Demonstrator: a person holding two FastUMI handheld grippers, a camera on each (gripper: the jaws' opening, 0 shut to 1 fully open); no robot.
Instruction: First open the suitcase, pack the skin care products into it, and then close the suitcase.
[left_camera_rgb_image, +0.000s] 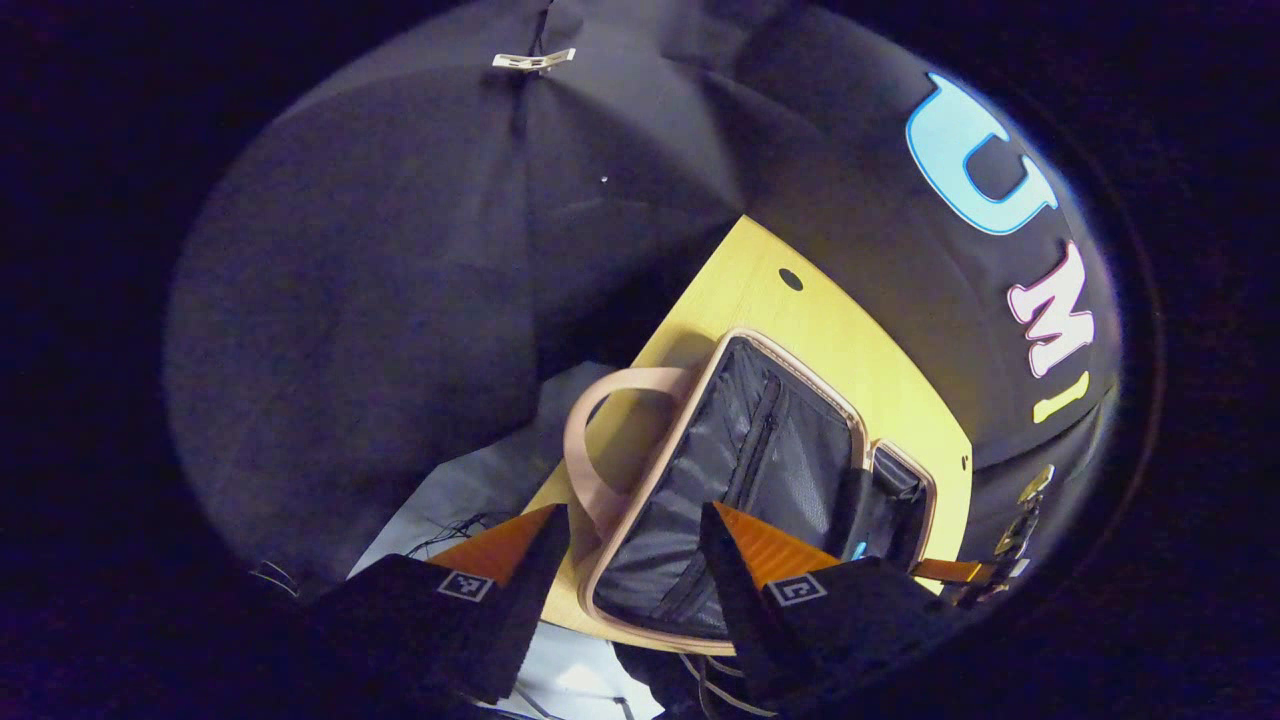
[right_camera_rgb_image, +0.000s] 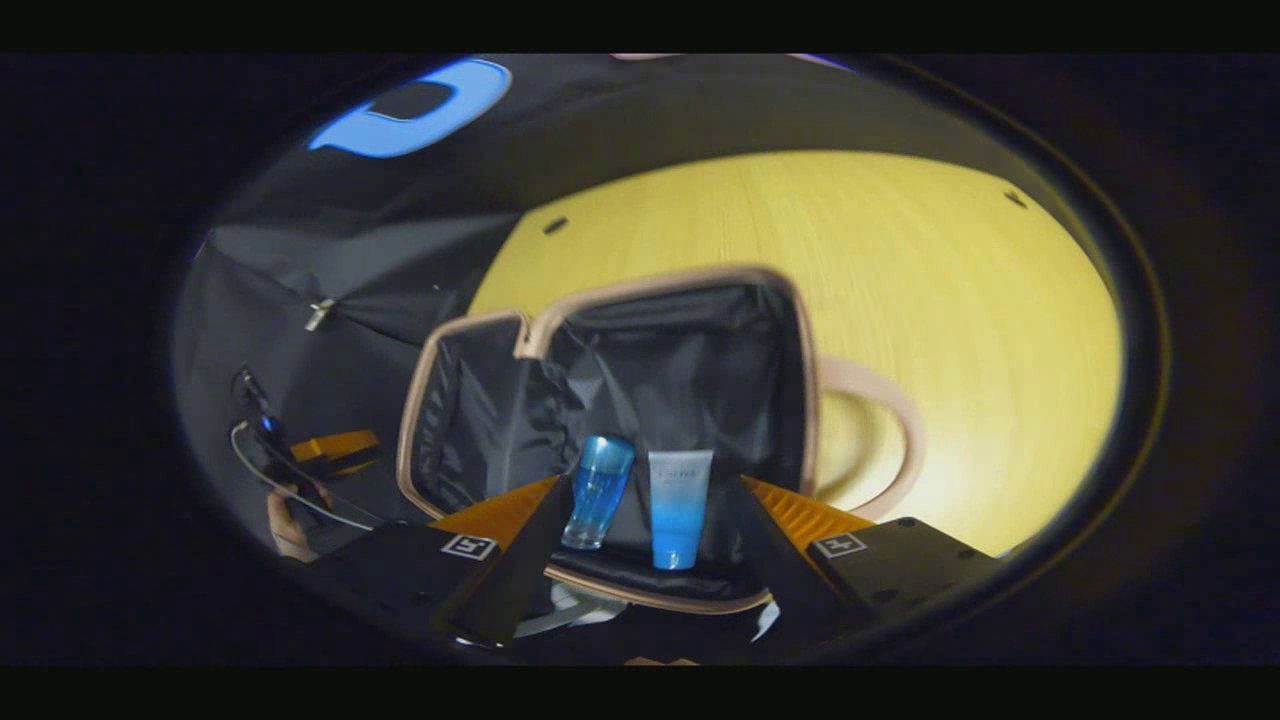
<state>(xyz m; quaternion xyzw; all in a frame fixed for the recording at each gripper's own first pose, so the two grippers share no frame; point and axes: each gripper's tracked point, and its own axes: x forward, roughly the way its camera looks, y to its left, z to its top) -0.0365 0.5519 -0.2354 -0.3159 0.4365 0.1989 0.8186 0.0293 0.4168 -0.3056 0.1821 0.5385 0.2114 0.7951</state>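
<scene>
The suitcase (right_camera_rgb_image: 640, 400) lies open on the yellow worktop (right_camera_rgb_image: 900, 280), both halves lined in dark fabric and edged with a pale pink rim. Its pink handle (right_camera_rgb_image: 880, 430) arches out from one side over the wood.

In the right gripper view two skin care items sit in the near half, close to the rim: a blue bottle (right_camera_rgb_image: 597, 490) leaning slightly, and just beside it a tube (right_camera_rgb_image: 678, 505), white at the top and blue toward its cap, standing cap down. The two are near each other but apart. The right hand-held gripper (right_camera_rgb_image: 645, 540) is released, its fingers spread wide on either side of the pair and touching neither.

In the left gripper view the suitcase (left_camera_rgb_image: 740, 450) shows a zipped mesh pocket (left_camera_rgb_image: 760, 440) on the lining of one half; that half holds nothing loose that I can see. The left hand-held gripper (left_camera_rgb_image: 632, 560) is also released, fingers apart, with the suitcase rim and the handle (left_camera_rgb_image: 600, 440) between them, gripping nothing.
</scene>
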